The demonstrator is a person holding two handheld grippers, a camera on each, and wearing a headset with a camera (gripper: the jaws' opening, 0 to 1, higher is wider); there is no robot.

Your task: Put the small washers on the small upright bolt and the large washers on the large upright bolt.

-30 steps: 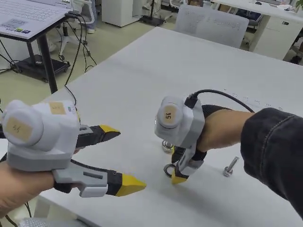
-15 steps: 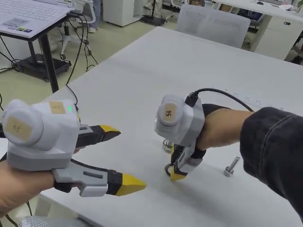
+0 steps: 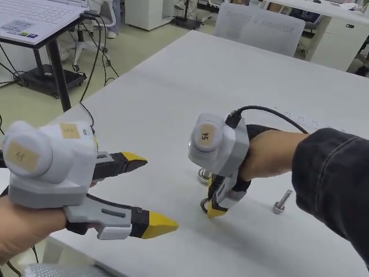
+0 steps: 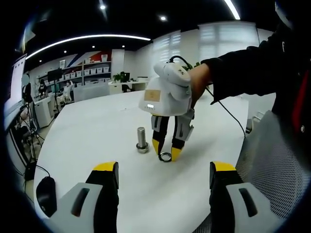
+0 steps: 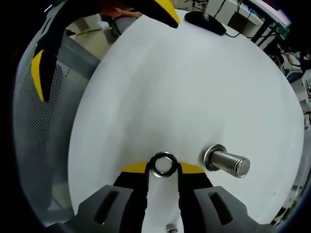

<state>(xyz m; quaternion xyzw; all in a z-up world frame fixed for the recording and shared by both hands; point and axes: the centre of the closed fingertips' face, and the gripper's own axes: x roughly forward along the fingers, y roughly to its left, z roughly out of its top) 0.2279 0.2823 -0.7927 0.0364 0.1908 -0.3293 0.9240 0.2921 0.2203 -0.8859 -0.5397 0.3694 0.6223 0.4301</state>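
My right gripper (image 3: 213,209) points down at the white table (image 3: 173,92), shut on a metal washer (image 3: 204,203) held edge-on between its yellow tips. In the right gripper view the washer (image 5: 163,165) sits between the jaws, with the large upright bolt (image 5: 226,163) just to its right. The large bolt (image 3: 203,176) stands half hidden behind the right gripper. The left gripper view shows the large bolt (image 4: 142,140) left of the washer (image 4: 165,157). A small upright bolt (image 3: 281,202) stands to the right. My left gripper (image 3: 147,191) hovers open at the near left, holding nothing.
A laptop (image 3: 34,17) rests on a side stand at the far left, with cables hanging beside it. A grey chair (image 3: 256,26) stands beyond the table's far edge. A mesh chair (image 4: 272,160) sits by the near edge, and a mouse (image 4: 46,195) lies on the table.
My right gripper has edged slightly up and toward the large bolt with the washer in it. The left gripper has stayed where it was.
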